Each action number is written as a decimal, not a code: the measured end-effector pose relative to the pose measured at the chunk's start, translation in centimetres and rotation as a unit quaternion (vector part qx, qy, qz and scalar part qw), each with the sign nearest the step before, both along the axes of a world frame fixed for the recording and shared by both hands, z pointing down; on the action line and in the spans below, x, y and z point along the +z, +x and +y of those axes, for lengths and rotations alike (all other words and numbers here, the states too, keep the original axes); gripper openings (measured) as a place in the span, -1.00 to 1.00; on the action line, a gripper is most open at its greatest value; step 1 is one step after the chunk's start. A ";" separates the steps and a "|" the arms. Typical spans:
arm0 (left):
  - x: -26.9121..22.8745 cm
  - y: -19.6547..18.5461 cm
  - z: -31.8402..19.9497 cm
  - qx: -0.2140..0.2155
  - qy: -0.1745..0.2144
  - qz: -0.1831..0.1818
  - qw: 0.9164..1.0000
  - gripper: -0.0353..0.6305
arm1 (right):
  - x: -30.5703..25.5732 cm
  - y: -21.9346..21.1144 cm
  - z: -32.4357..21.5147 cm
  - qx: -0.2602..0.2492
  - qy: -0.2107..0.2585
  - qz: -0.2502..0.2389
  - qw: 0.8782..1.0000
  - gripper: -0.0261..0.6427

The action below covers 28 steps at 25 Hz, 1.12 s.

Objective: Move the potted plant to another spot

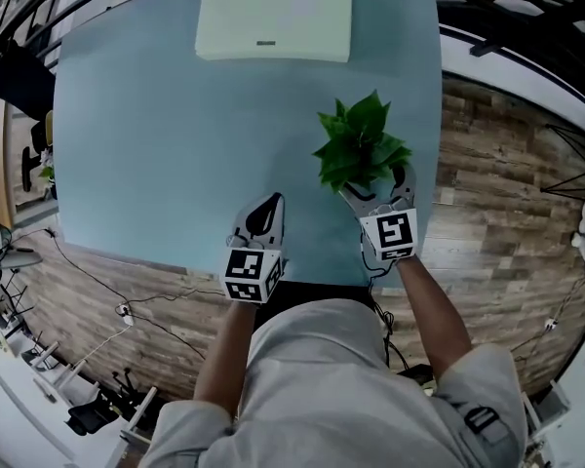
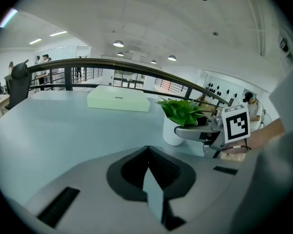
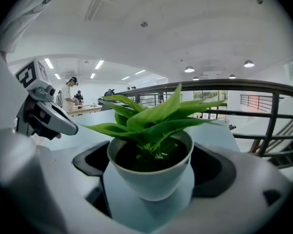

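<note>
**Status: pot on the table, not gripped**

The potted plant [image 1: 363, 149] stands on the table [image 1: 156, 144], nearer the person than the pale box [image 1: 273, 13] and to its right. The right gripper [image 1: 375, 191] brackets the pot with its jaws spread and no clamp evident. The left gripper [image 1: 270, 208] has its jaws pressed together and is empty. Judgement: either the pot is already placed, or the gripping, lifting and carrying remain to be done.

The counter [image 1: 156, 144] is viewed steeply from above by the head view and low across by both gripper views. The plant [image 3: 151, 126] is shared by all, nearest in the right gripper view.
</note>
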<state>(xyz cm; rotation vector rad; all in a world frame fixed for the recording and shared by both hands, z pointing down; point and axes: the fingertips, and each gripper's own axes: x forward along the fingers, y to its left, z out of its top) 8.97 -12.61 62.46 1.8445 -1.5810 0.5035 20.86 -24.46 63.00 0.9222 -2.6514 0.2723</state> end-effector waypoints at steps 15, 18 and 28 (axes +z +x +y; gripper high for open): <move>-2.7 2.7 -1.7 0.039 0.030 -0.003 0.999 -0.86 | -2.6 2.1 1.4 0.010 -0.001 -0.014 1.000 0.60; -3.8 3.4 -2.1 0.044 0.042 -0.003 0.998 -0.86 | -4.2 2.6 1.4 0.014 0.008 -0.022 1.000 0.60; -7.8 2.7 -1.7 0.026 0.094 0.001 0.995 -0.86 | -9.5 0.7 2.2 -0.012 0.050 -0.043 0.998 0.60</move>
